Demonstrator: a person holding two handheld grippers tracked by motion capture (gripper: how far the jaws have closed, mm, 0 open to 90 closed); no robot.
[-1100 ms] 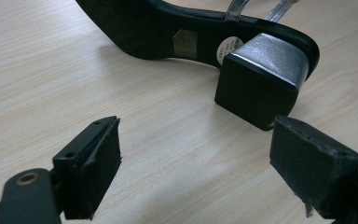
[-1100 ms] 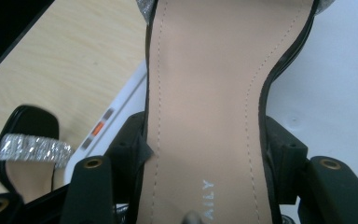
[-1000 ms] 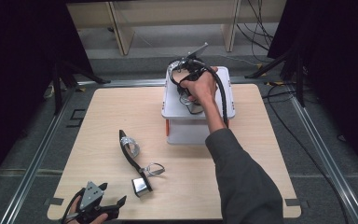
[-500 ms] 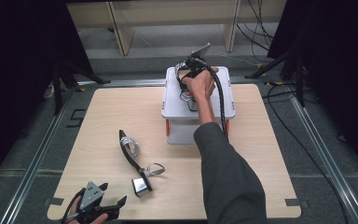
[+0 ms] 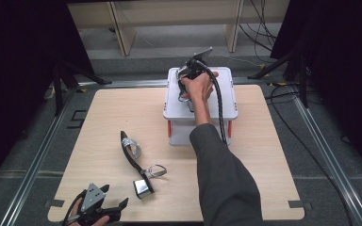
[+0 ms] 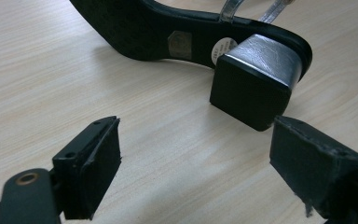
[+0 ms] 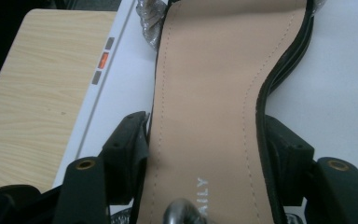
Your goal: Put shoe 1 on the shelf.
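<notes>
Here, the right gripper [image 5: 194,70] sits over a white box [image 5: 226,101] at the table's [image 5: 273,155] twelve o'clock, a black sandal [image 7: 223,93] with a tan insole lying sole-down on the box lid between its fingers [image 7: 126,149]. The fingers, which have just been opening, flank the sandal's waist at nine and three o'clock in the right gripper view; whether the pads press on it cannot be told from there. The sandal's silver-wrapped toe end points to twelve o'clock in that view. At the table's seven o'clock, the left gripper [image 5: 94,207] rests with its fingers [image 6: 95,163] spread wide and released on bare wood. A second sandal [image 5: 134,162] lies on its side at the table's centre-left, its block heel [image 6: 254,84] just beyond those fingers, at one o'clock in the left gripper view.
</notes>
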